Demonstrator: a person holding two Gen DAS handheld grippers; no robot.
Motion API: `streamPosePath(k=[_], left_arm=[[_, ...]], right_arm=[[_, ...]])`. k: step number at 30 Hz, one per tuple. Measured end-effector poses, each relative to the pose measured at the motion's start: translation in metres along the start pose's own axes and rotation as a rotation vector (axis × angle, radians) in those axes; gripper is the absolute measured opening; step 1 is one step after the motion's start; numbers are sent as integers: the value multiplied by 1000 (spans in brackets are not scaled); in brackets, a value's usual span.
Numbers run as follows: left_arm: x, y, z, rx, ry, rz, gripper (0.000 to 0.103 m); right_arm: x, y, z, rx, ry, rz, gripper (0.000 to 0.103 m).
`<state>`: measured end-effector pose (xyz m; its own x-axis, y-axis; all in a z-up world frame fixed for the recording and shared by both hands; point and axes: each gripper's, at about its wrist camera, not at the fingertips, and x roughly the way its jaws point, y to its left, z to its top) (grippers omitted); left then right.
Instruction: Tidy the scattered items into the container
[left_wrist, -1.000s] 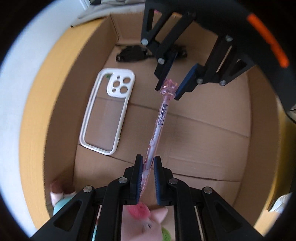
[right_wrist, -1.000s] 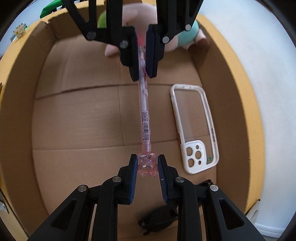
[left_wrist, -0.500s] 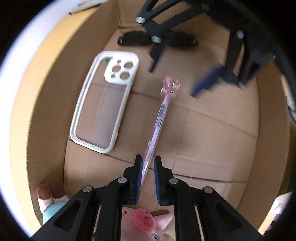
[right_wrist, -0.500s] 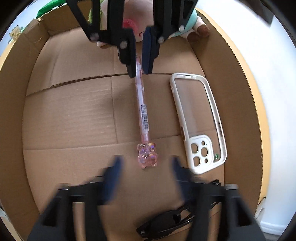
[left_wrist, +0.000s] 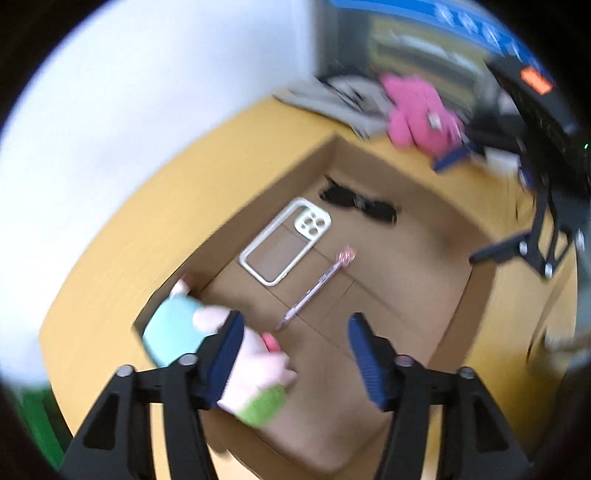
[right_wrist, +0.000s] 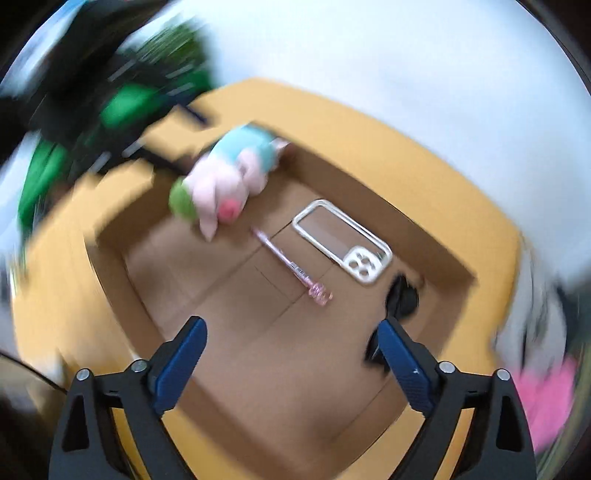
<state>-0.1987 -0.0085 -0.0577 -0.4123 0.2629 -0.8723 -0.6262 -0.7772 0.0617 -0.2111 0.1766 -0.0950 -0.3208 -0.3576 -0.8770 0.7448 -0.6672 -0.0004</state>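
Pen: your pink pen (left_wrist: 315, 288) lies flat on the floor of the cardboard box (left_wrist: 406, 280), ahead of and between your left gripper (left_wrist: 295, 354) fingers, touching neither.
Left fingers: spread wide, holding nothing; a second ago they pinched the pen's tip.
Right fingers: right gripper (right_wrist: 291, 365) is wide open too and empty; it was closed round the bear-shaped cap, which now lies well ahead.
Neighbours: clear phone case (right_wrist: 343, 242) with white rim just beside the pen, plush pig (right_wrist: 221, 184) at its tip, black sunglasses (left_wrist: 356, 201) near the far wall.
Bench: yellow bench (right_wrist: 424, 173), both views blurred.
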Motion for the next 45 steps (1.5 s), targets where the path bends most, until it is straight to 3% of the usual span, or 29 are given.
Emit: streamPosePath(k=[2, 6, 11, 14, 22, 34, 40, 45], left_arm=[[-22, -8, -15, -118, -39, 38, 71], [-48, -31, -42, -354, -68, 106, 71], [-66, -51, -73, -558, -106, 120, 71], [-79, -61, -84, -606, -117, 127, 71], [-108, -81, -92, -636, -147, 141, 71], [-117, -92, -83, -633, -154, 155, 71], [-101, -91, -85, -647, -119, 140, 71], [-65, -94, -104, -667, -41, 102, 71]], right_arm=[[-19, 8, -10, 160, -10, -26, 102], [-33, 32, -27, 352, -11, -62, 103], [-54, 65, -27, 352, -5, -134, 102], [-72, 77, -23, 349, -22, -156, 102], [-106, 97, -23, 342, -63, -180, 102], [-121, 96, -33, 363, -79, -182, 102], [-112, 90, -43, 386, -72, -175, 103], [-86, 86, -76, 473, -70, -124, 103]])
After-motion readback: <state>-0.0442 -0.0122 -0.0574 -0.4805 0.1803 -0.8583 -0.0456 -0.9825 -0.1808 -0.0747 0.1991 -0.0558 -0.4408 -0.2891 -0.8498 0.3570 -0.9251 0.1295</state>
